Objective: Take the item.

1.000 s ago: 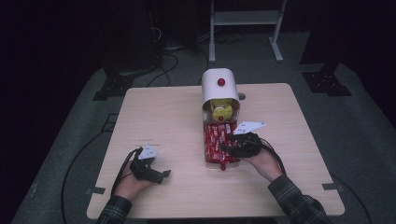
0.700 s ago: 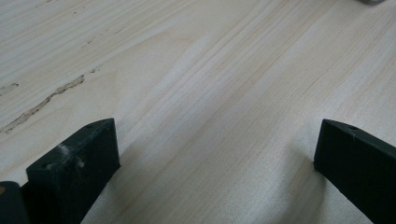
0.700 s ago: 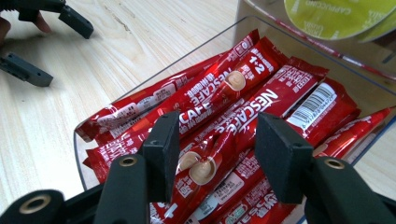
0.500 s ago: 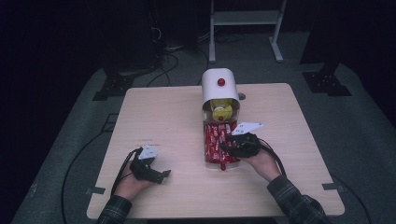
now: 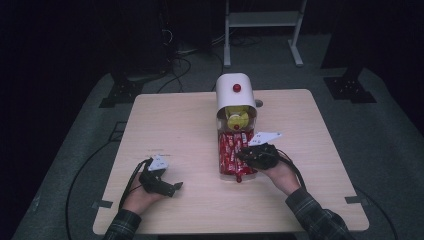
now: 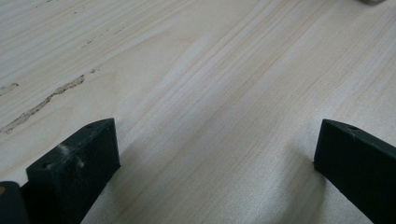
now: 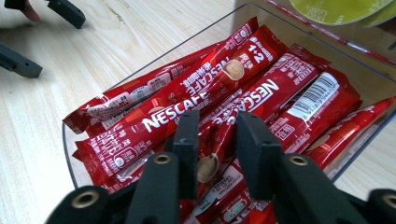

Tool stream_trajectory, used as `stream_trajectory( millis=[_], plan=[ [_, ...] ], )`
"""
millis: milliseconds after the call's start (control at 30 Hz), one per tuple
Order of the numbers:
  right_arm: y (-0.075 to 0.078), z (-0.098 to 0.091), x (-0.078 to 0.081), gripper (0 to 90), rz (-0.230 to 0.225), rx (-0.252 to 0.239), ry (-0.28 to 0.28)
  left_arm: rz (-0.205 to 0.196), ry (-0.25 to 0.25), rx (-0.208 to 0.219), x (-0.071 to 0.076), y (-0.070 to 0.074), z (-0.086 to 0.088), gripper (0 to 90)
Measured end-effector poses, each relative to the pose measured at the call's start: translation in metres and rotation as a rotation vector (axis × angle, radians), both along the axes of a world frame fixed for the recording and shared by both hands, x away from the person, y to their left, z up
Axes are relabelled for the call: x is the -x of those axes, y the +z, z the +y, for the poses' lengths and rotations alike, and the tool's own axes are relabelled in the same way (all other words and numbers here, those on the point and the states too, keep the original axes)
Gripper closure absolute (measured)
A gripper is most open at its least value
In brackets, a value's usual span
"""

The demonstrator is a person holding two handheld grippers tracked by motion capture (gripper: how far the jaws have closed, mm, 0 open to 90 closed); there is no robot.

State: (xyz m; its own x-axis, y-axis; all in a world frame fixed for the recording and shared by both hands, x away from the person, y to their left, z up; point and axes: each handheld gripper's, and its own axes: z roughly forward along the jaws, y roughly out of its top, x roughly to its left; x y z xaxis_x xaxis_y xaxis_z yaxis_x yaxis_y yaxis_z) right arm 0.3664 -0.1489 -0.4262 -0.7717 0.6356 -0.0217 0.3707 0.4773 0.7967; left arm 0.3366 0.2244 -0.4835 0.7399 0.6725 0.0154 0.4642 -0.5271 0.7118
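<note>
- The right gripper (image 5: 248, 156) is reaching into the clear tray (image 7: 261, 11) at the middle of the table (image 5: 190, 120), just in front of the white dispenser (image 5: 235, 92)
- Its jaws have just been closing and are now standing narrow, with one red coffee stick (image 7: 218, 140) lying between them
- In the right gripper view the pads are sitting close on either side of that stick; whether they are already pressing on it is hard to tell from this angle
- The tray is holding a loose pile of red coffee sticks (image 7: 261, 88), lying slantwise and overlapping
- A yellow-green pod (image 5: 238, 119) is sitting in the clear part of the dispenser, just behind the tray
- The left gripper (image 5: 170, 187) is resting low over bare wood at the near left of the table, well apart from the tray
- Its jaws are standing wide with nothing between them, as the left gripper view is showing
</note>
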Motion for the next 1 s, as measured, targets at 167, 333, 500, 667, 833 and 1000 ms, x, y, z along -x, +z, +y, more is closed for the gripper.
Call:
stream_trajectory(
  millis=[167, 333, 500, 667, 833, 1000],
  plan=[
    [0.000, -0.001, -0.001, 76.7, 0.008, -0.005, -0.005, 0.000, 0.000, 0.000, 0.000, 0.000, 0.000, 0.0],
    [0.001, -0.003, -0.002, 81.8, 0.017, -0.021, -0.002, 0.000, 0.000, 0.000, 0.000, 0.000, 0.000, 0.0],
    [0.002, -0.006, -0.004, 84.3, 0.049, -0.041, 0.004, 0.001, 0.000, 0.000, 0.000, 0.000, 0.000, 0.0],
    [0.003, -0.009, -0.006, 85.9, 0.069, -0.063, 0.009, 0.000, 0.000, 0.000, 0.000, 0.000, 0.000, 0.0],
    [0.005, -0.011, -0.006, 86.5, 0.080, -0.070, 0.011, 0.000, 0.000, 0.000, 0.000, 0.000, 0.000, 0.0],
    [0.007, -0.013, -0.004, 86.5, 0.077, -0.078, 0.021, 0.000, 0.000, 0.000, 0.000, 0.000, 0.000, 0.0]
  ],
)
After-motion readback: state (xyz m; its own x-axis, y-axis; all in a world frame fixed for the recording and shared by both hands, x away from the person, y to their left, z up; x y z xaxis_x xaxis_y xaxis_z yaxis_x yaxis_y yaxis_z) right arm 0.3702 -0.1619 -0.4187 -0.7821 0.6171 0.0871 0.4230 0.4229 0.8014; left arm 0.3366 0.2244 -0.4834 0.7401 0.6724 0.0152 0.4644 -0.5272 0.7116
